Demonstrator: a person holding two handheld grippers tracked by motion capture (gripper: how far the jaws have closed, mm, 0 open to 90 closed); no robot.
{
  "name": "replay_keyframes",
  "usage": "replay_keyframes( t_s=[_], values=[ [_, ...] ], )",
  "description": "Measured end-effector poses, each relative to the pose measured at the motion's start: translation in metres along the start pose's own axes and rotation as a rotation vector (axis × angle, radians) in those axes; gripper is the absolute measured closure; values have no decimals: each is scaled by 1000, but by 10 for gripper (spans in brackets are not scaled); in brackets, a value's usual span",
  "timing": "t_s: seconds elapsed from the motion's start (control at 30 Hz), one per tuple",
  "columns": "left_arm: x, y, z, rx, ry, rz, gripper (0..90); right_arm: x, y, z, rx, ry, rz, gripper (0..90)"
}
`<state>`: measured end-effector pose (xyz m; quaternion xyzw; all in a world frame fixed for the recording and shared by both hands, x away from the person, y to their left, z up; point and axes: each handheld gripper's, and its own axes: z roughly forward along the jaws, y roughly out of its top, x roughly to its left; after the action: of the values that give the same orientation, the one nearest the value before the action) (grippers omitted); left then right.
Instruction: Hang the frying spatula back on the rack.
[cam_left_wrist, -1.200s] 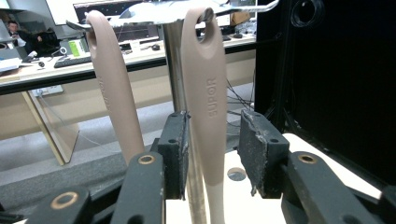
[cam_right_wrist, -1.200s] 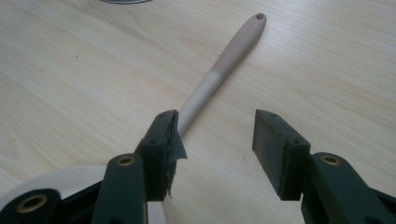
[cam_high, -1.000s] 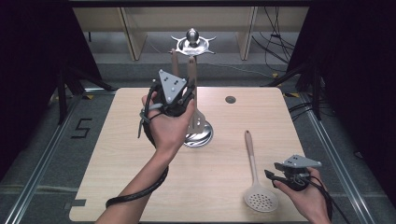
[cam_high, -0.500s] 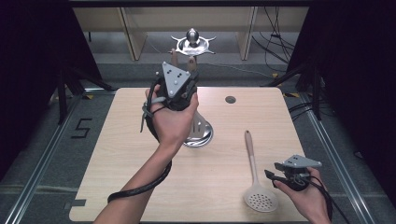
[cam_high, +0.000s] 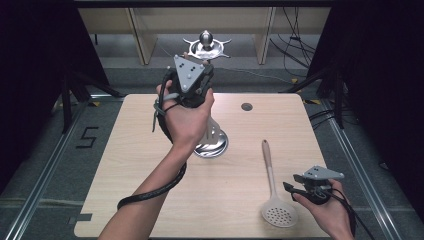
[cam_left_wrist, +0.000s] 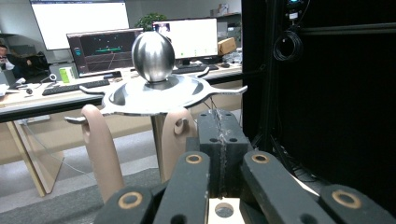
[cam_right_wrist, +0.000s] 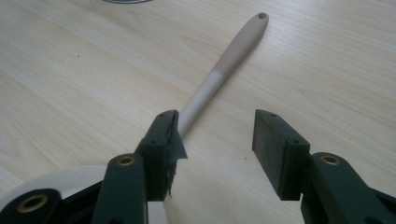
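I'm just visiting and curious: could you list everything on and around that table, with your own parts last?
Utensil stand: one, shiny steel, table centre, ball knob on top.
Hanging utensils: two, beige handles, on the stand's hooks.
Slotted spoon: one, beige handle with white head, lying at the right of the table.
Table: one, light wood.
Left gripper: black, shut, raised beside the stand's top.
Right gripper: black, open, low over the spoon.
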<state>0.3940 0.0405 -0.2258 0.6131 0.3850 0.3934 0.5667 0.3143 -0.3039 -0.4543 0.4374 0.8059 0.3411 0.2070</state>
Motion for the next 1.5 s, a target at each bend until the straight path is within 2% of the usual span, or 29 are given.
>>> replay_keyframes(
  t_s=[0.03,0.07,0.17,0.5,0.53,0.77,0.87,0.93,1.0,1.03,1.07,1.37,1.43,1.47,1.5],
  values=[
    [0,0,0,-1,3,-1,897,1,1,-1,3,2,25,510],
    [1,0,1,-1,5,-1,897,2,1,0,1,3,29,510],
    [2,1,1,1,5,1,897,0,0,0,0,2,2,510],
    [3,2,3,2,10,11,897,0,0,1,4,4,-1,510],
    [3,2,3,2,9,12,897,2,-1,1,6,3,15,510],
    [4,1,3,-1,11,23,897,2,-1,0,4,5,22,510],
    [5,1,2,-1,13,24,897,2,0,1,3,5,17,510],
    [6,1,2,-2,12,23,897,0,0,1,4,3,-5,510],
    [6,1,1,-3,13,24,897,1,-1,1,2,3,5,510],
    [7,1,1,-4,14,25,897,2,-1,1,6,5,26,510],
    [7,1,1,-4,13,25,897,2,-1,2,-8,4,24,510],
    [12,1,-1,-9,21,26,897,1,0,2,-6,4,4,510],
    [12,1,-1,-9,21,25,897,1,0,2,7,18,18,510],
    [12,1,-1,-9,21,24,897,4,-1,2,-8,10,34,510],
    [12,1,-1,-8,22,25,897,3,-1,2,-12,3,25,510]
  ],
)
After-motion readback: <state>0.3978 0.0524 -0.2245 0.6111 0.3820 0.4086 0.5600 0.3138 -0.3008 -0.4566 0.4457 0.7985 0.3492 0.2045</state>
